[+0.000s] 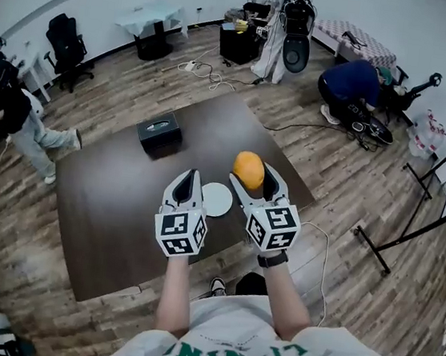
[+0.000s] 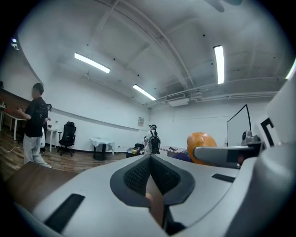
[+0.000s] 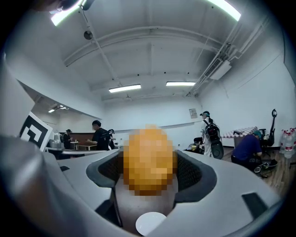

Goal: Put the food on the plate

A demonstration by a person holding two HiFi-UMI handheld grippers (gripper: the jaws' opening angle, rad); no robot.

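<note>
Your right gripper [image 1: 250,171] grasps the smooth, rounded orange food [image 1: 248,166], perhaps a mango, over the dark wood-grain table [image 1: 116,192] near the round white plate [image 1: 218,201]. Your left gripper [image 1: 188,183], clenched on nothing, partly hides the plate. Your shirt's green lettering is cut off.

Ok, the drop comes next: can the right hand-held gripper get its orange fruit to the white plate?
Probably yes: the right hand-held gripper holds the orange fruit near the white plate, which is bare, with nothing between them.
</note>
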